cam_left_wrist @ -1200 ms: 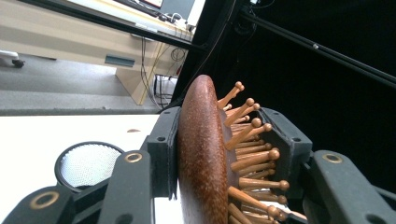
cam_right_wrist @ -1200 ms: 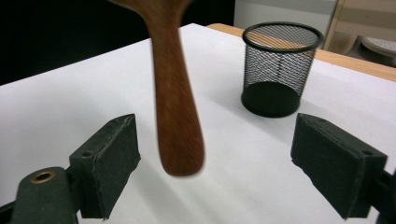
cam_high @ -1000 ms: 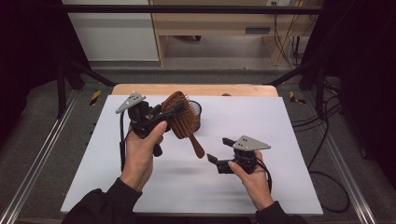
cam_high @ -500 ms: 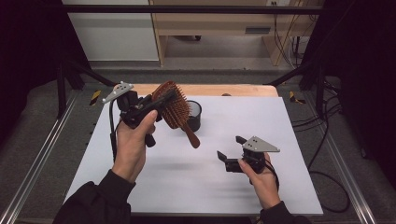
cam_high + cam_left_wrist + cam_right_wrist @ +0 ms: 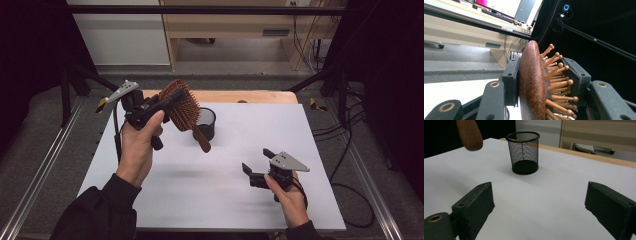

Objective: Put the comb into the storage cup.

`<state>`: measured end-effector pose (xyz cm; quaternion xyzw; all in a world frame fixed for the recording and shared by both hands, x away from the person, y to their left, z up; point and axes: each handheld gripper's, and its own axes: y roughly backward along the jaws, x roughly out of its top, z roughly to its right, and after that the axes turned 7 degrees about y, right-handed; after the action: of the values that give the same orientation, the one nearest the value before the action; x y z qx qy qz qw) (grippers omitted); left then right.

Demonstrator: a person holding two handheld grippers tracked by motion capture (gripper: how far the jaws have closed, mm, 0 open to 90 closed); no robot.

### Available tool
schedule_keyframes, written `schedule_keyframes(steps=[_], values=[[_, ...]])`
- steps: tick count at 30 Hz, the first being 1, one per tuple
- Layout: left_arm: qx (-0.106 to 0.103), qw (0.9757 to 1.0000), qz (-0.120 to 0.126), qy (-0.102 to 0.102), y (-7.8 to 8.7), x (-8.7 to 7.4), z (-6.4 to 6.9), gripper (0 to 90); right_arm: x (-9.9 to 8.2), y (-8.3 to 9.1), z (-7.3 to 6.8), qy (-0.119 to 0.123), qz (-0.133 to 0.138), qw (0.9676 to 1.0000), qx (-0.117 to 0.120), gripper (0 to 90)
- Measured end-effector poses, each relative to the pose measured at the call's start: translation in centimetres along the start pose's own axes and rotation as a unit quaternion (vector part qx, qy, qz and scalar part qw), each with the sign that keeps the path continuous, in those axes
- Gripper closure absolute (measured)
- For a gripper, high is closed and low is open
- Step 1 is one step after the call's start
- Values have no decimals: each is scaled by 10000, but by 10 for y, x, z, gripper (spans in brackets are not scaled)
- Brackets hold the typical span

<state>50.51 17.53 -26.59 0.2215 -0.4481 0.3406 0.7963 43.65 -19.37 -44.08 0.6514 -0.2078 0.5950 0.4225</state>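
- White tabletop [image 5: 210, 200] fills the workspace, a wooden strip along its far edge, dark frame rails and grey floor around it.
- Left gripper [image 5: 150, 107] sits at about 10 o'clock on the table, raised above the surface. Its jaws are clamped on the head of the reddish-brown wooden paddle hairbrush with ball-tipped pins [image 5: 182, 106]; in the left gripper view one pad presses the smooth back [image 5: 531, 82] and the other bears on the pins.
- Change over the last second: the brush has been carried from near table centre up and toward the far left; its handle now hangs down toward 5 o'clock, the tip just in front of the black wire-mesh pen cup [image 5: 205, 123] in the high view.
- Cup stands upright near 12 o'clock, apparently empty in the right gripper view [image 5: 523, 152], with the brush handle end [image 5: 469, 133] in the air to its upper left.
- Right gripper [image 5: 256, 167] rests low at about 4 o'clock. Its jaws have just been opening and stand spread wide with nothing between them.
- Judgement: the right hand looks to have let go, leaving the left sole carrier; likely next step is lowering the handle into the cup. Risk: the light cup could tip.
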Motion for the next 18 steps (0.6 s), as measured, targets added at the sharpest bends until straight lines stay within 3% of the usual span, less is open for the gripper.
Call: schedule_keyframes(steps=[5,13,18], values=[[-1,10000,68,-44,-4,6,4,517,-2,10,4,75,-39,9999,-121,45],[10,9998,218,18,-5,17,1,517,-5,8,6,19,-128,9999,-94,40],[19,9998,163,-77,-10,12,2,516,-5,8,7,-30,-131,9998,-153,42]])
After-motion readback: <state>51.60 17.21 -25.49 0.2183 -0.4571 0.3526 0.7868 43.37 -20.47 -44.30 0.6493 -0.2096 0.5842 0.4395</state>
